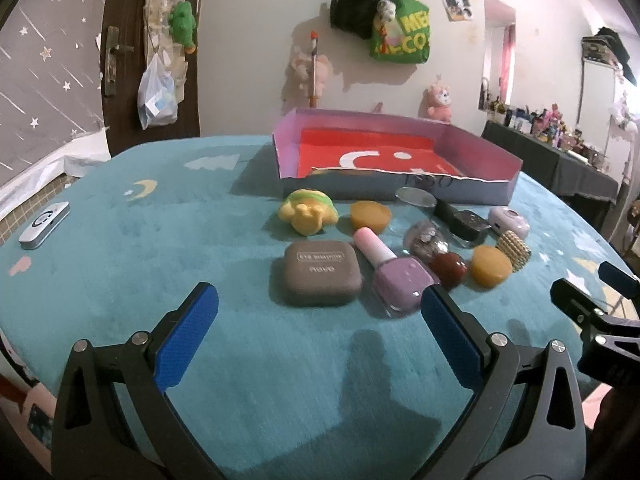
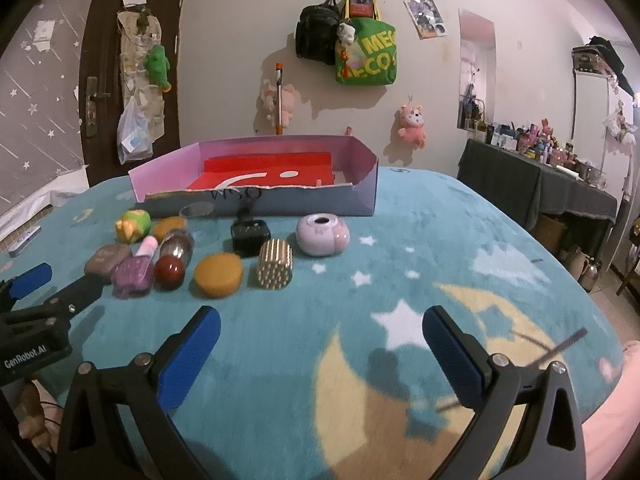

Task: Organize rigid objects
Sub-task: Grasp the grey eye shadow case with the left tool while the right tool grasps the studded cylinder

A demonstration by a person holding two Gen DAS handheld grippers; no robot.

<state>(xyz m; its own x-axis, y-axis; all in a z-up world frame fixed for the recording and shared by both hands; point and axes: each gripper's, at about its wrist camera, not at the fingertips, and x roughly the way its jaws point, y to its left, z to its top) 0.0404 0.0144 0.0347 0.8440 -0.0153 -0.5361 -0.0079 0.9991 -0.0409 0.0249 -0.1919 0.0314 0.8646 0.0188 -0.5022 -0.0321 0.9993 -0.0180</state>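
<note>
A shallow pink box (image 1: 476, 148) (image 2: 360, 184) with a red floor stands at the back of the teal table. In front of it lie several small items: a brown eyeshadow case (image 1: 318, 278), a lilac nail polish bottle (image 1: 394, 276) (image 2: 134, 272), a yellow-green toy (image 1: 310, 212), two orange discs (image 1: 490, 266) (image 2: 219, 274), a red ball (image 1: 450, 268) (image 2: 170, 272), a gold studded cylinder (image 2: 275, 267), a black jar (image 2: 249, 236) and a pink round case (image 2: 322, 235). My left gripper (image 1: 320, 324) is open just short of the eyeshadow case. My right gripper (image 2: 320, 340) is open over bare cloth, right of the items.
A silver flat device (image 1: 44, 224) lies at the table's left edge. A dark side table (image 2: 536, 184) crowded with bottles stands to the right. Bags and plush toys hang on the wall behind. The teal cloth (image 2: 420, 240) right of the items is bare.
</note>
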